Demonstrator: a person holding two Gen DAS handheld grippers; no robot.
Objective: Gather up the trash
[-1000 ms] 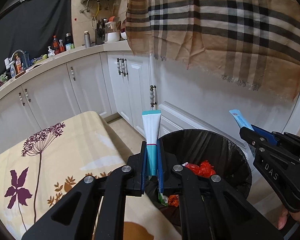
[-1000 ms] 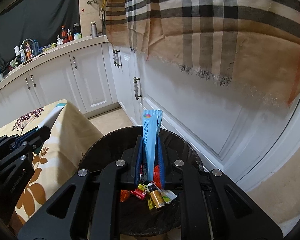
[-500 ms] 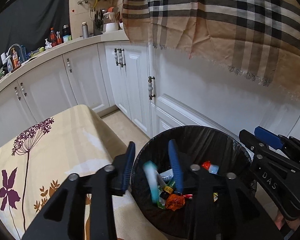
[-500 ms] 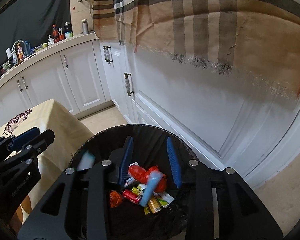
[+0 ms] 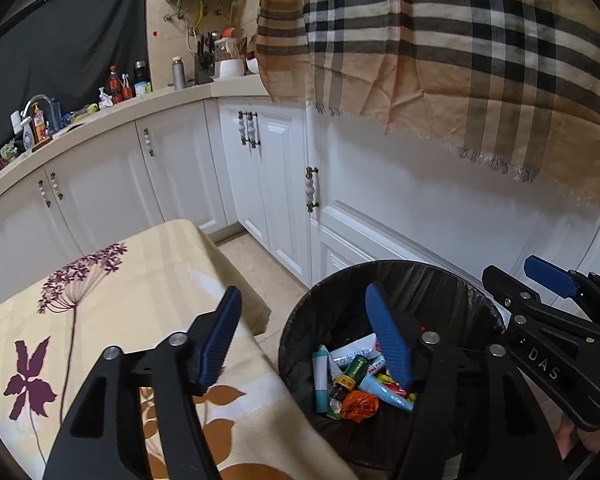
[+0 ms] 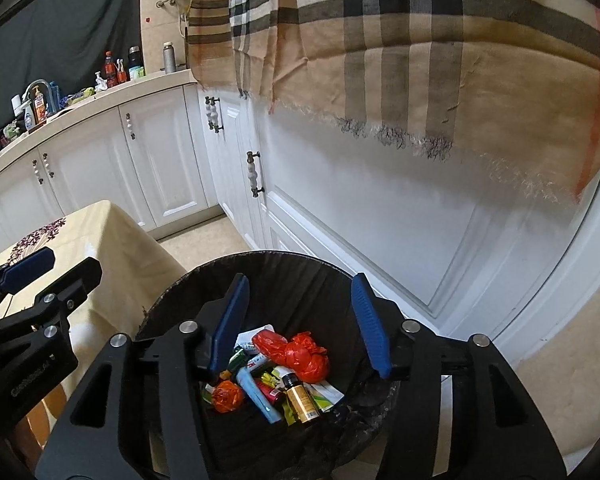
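Note:
A black-lined trash bin [image 5: 452,280] stands on the floor beside the table and also shows in the right wrist view [image 6: 284,264]. It holds several pieces of trash: a teal tube [image 5: 321,380], a light blue tube [image 6: 258,394], red plastic [image 6: 296,350], an orange wad [image 5: 358,405] and a small brown bottle [image 6: 302,398]. My left gripper [image 5: 306,312] is open and empty, over the bin's left rim. My right gripper [image 6: 300,296] is open and empty, above the bin's middle.
A table with a floral cream cloth [image 5: 112,280] lies left of the bin. White kitchen cabinets [image 5: 260,184] run behind. A plaid scarf [image 5: 440,48] hangs above. The counter [image 5: 100,108] holds bottles and a sink tap.
Both grippers opened and let go of their tubes, which fell into the bin and now lie among the trash. The jaws have spread wider since half a second ago.

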